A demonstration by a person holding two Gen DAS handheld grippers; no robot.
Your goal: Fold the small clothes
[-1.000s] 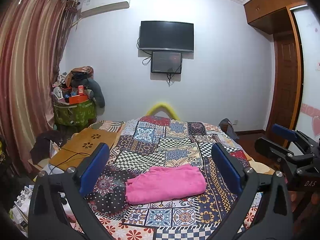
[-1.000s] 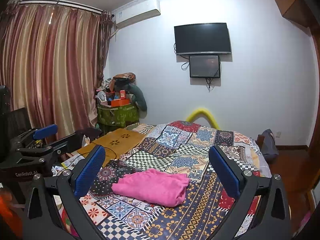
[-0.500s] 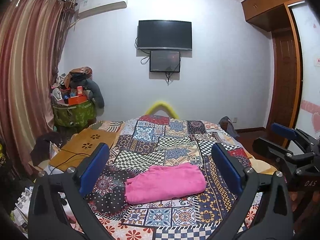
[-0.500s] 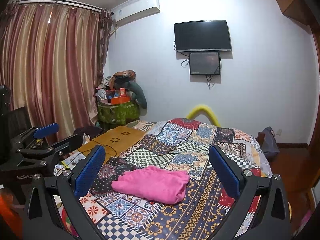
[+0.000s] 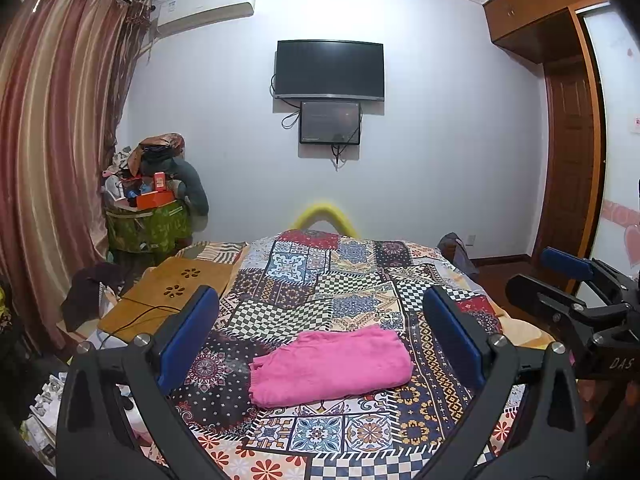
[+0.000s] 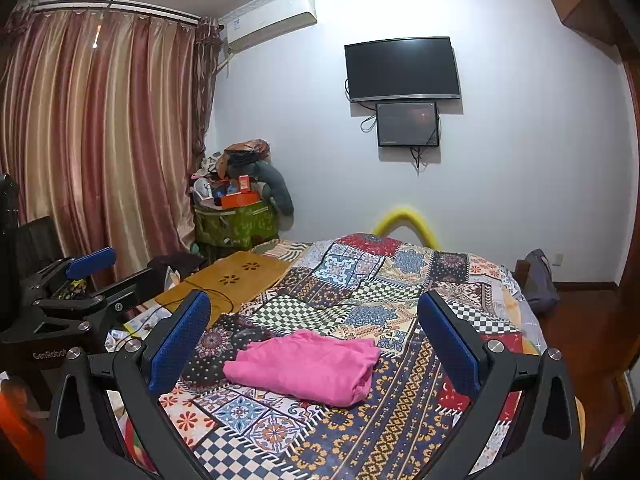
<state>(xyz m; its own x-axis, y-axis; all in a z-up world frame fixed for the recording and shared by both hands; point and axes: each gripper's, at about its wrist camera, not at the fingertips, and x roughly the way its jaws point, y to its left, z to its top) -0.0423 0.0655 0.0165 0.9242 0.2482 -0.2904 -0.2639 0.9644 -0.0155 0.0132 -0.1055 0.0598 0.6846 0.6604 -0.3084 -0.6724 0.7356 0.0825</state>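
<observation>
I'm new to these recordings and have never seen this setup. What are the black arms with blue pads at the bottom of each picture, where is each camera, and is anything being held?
There is no robot here. A person holds one pair of tongs in each hand, and a fisheye camera on each looks forward between its two blue-padded fingers. One picture comes from the left tongs, the other from the right tongs; each also catches the other pair at its edge. Both stand wide open and hold nothing. Ahead lies a bed with a patchwork bedspread. On it rests a pink garment, folded into a compact bundle, with neither pair of tongs touching it. A mustard mat with a black cable lies at the bed's left side.
</observation>
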